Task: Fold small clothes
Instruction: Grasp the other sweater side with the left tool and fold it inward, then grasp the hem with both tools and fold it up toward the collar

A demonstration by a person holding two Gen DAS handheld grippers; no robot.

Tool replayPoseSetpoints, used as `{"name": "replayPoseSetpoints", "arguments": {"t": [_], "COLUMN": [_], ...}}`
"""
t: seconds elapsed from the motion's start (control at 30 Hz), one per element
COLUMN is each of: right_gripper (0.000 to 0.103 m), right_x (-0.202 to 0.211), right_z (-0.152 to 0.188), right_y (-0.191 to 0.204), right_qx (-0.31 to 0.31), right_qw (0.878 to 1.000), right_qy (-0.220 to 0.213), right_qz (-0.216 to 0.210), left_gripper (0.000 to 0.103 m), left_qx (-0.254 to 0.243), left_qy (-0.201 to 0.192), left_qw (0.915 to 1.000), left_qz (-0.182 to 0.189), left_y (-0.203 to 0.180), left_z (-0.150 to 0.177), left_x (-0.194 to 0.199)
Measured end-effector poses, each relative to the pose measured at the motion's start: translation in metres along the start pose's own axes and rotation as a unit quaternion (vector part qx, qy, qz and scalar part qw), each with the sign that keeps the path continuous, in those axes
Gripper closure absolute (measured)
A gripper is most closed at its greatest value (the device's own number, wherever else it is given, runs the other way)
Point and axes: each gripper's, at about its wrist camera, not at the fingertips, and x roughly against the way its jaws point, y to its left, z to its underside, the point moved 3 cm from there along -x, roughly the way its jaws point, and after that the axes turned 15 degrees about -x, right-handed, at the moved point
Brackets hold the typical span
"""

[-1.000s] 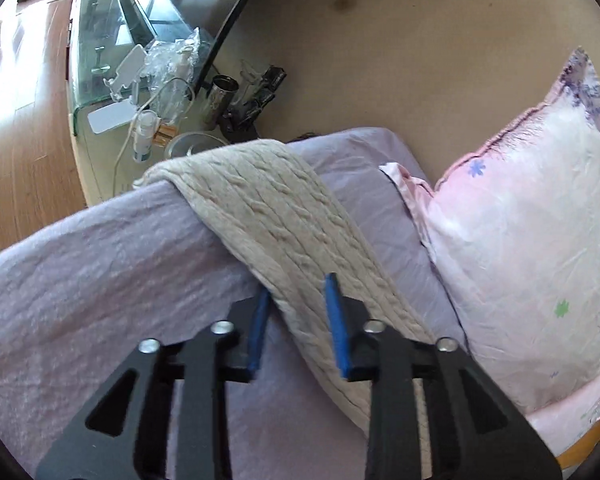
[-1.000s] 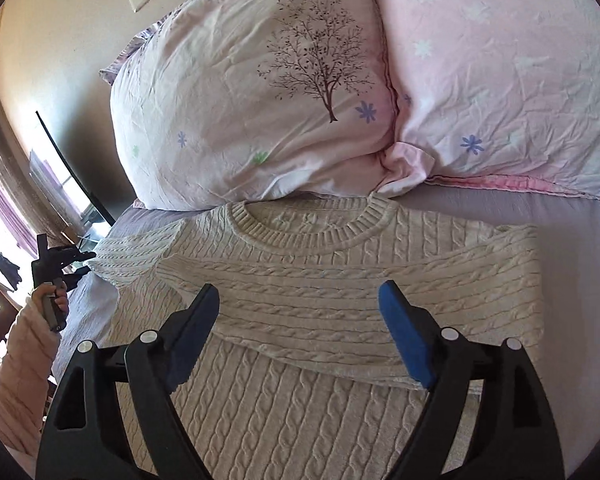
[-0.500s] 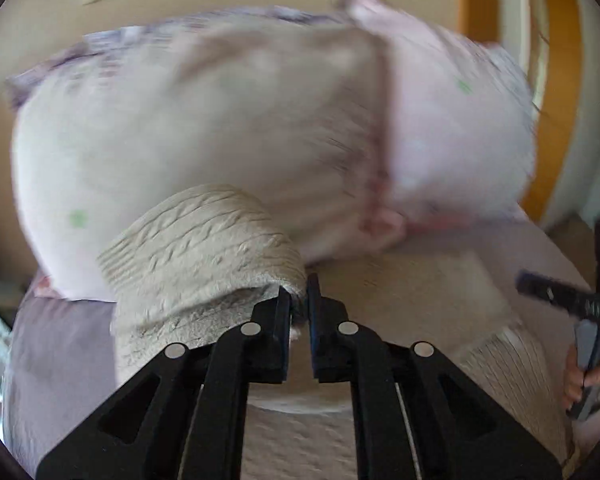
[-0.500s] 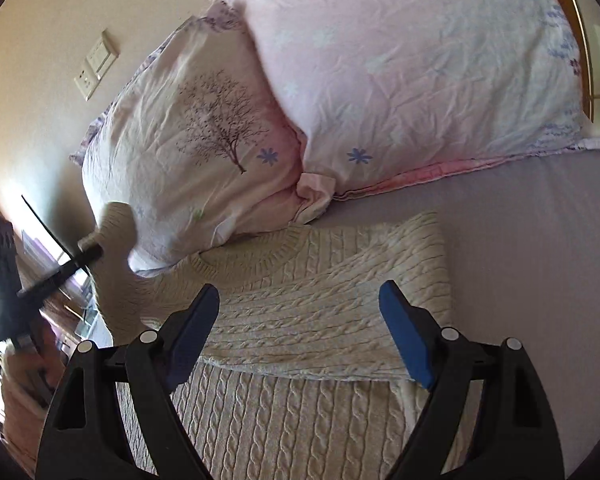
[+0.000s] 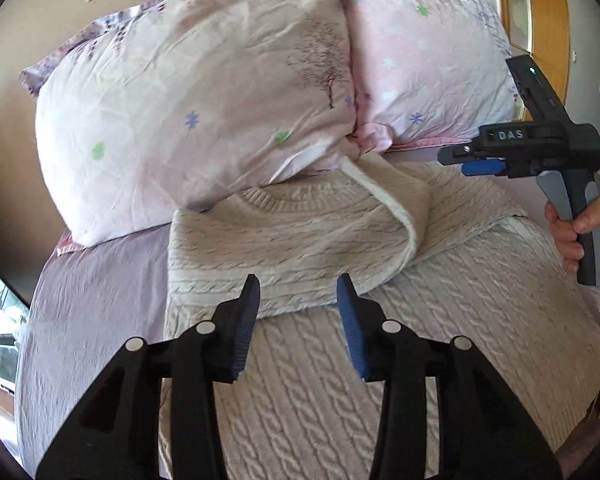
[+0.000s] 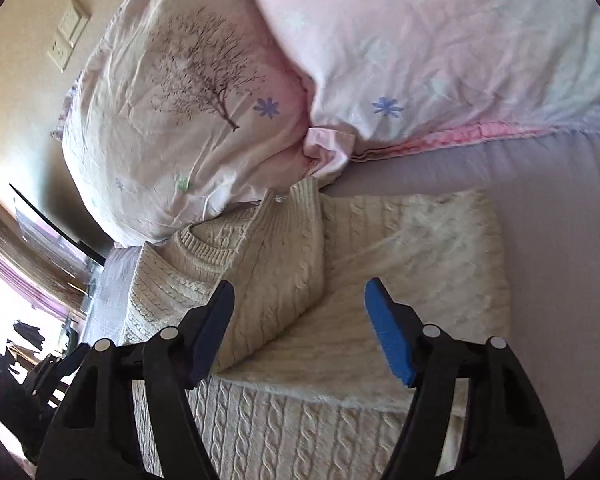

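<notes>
Cream cable-knit sweater (image 5: 340, 344) lies flat on the bed (image 5: 96, 312), collar against the pillows (image 5: 204, 104), both sleeves folded across the chest. Left claw (image 5: 298, 300) and right claw (image 6: 300, 304) hover released, empty. Risk: the loosely laid sleeve (image 6: 284, 280) may slide open when the body is folded.

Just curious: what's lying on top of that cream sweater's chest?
Both sleeves, folded across the cable-knit sweater: the left sleeve lies over the right sleeve. Most of the chest beneath is hidden.

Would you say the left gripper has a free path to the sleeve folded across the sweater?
Probably yes: the left gripper is open just short of the folded sleeve, nothing lies between, and the right gripper is off to the side.
</notes>
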Motion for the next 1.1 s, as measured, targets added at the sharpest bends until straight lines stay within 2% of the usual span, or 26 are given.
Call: {"name": "replayPoseSetpoints", "arguments": {"t": [0.13, 0.17, 0.2, 0.23, 0.27, 0.3, 0.33, 0.43, 0.5, 0.53, 0.57, 0.6, 0.63, 0.73, 0.83, 0.9, 1.0, 1.07, 1.1], "right_gripper": [0.033, 0.039, 0.052, 0.098, 0.096, 0.096, 0.096, 0.096, 0.093, 0.075, 0.064, 0.047, 0.041, 0.040, 0.041, 0.045, 0.059, 0.074, 0.078], "right_x": [-0.054, -0.069, -0.088, -0.101, -0.109, -0.102, -0.088, -0.020, 0.017, 0.030, 0.042, 0.058, 0.072, 0.106, 0.120, 0.128, 0.134, 0.136, 0.134], "right_z": [0.002, 0.002, 0.003, 0.004, 0.004, 0.003, 0.001, 0.002, 0.014, 0.024, 0.034, 0.048, 0.063, 0.104, 0.135, 0.153, 0.178, 0.196, 0.207], "right_y": [0.062, 0.068, 0.071, 0.068, 0.059, 0.052, 0.044, 0.008, -0.027, -0.045, -0.061, -0.079, -0.090, -0.118, -0.140, -0.137, -0.130, -0.127, -0.124], "right_qx": [0.080, 0.088, 0.100, 0.109, 0.106, 0.091, 0.077, 0.010, -0.041, -0.062, -0.081, -0.095, -0.096, -0.093, -0.118, -0.113, -0.098, -0.088, -0.086], "right_qw": [0.995, 0.994, 0.989, 0.984, 0.981, 0.986, 0.987, 0.992, 0.991, 0.991, 0.990, 0.989, 0.988, 0.990, 0.992, 0.993, 0.995, 0.994, 0.992], "right_qy": [0.008, 0.014, 0.019, 0.019, 0.018, 0.005, -0.018, -0.089, -0.101, -0.096, -0.087, -0.086, -0.091, -0.075, -0.019, -0.010, 0.024, 0.046, 0.067], "right_qz": [0.051, 0.070, 0.104, 0.140, 0.161, 0.141, 0.138, 0.088, 0.075, 0.074, 0.077, 0.078, 0.075, 0.071, 0.041, 0.026, -0.009, -0.036, -0.060], "left_gripper": [0.056, 0.054, 0.054, 0.054, 0.053, 0.053, 0.051, 0.047, 0.046, 0.045, 0.044, 0.043, 0.041, 0.036, 0.035, 0.035, 0.045, 0.049, 0.053], "left_qx": [0.024, 0.031, 0.037, 0.042, 0.049, 0.055, 0.061, 0.085, 0.106, 0.119, 0.128, 0.137, 0.143, 0.153, 0.165, 0.166, 0.170, 0.170, 0.171], "left_qy": [0.007, 0.010, 0.013, 0.016, 0.020, 0.022, 0.022, 0.021, 0.024, 0.027, 0.029, 0.032, 0.033, 0.041, 0.052, 0.061, 0.068, 0.060, 0.057], "left_qw": [0.9997, 0.9995, 0.9992, 0.9990, 0.9986, 0.9982, 0.9979, 0.9961, 0.9940, 0.9925, 0.9911, 0.9897, 0.9886, 0.9866, 0.9833, 0.9815, 0.9774, 0.9780, 0.9775], "left_qz": [-0.001, 0.002, 0.005, 0.006, 0.006, 0.004, 0.002, -0.003, 0.004, 0.013, 0.021, 0.028, 0.034, 0.038, 0.057, 0.073, 0.105, 0.106, 0.110], "left_y": [0.009, 0.011, 0.012, 0.015, 0.019, 0.023, 0.028, 0.043, 0.051, 0.054, 0.054, 0.055, 0.055, 0.053, 0.048, 0.041, 0.025, 0.017, 0.013], "left_z": [0.016, 0.019, 0.023, 0.027, 0.031, 0.035, 0.041, 0.059, 0.071, 0.079, 0.087, 0.094, 0.102, 0.127, 0.149, 0.159, 0.173, 0.180, 0.184], "left_x": [0.006, 0.006, 0.006, 0.007, 0.008, 0.010, 0.014, 0.023, 0.026, 0.027, 0.029, 0.031, 0.035, 0.046, 0.053, 0.055, 0.059, 0.068, 0.073]}}
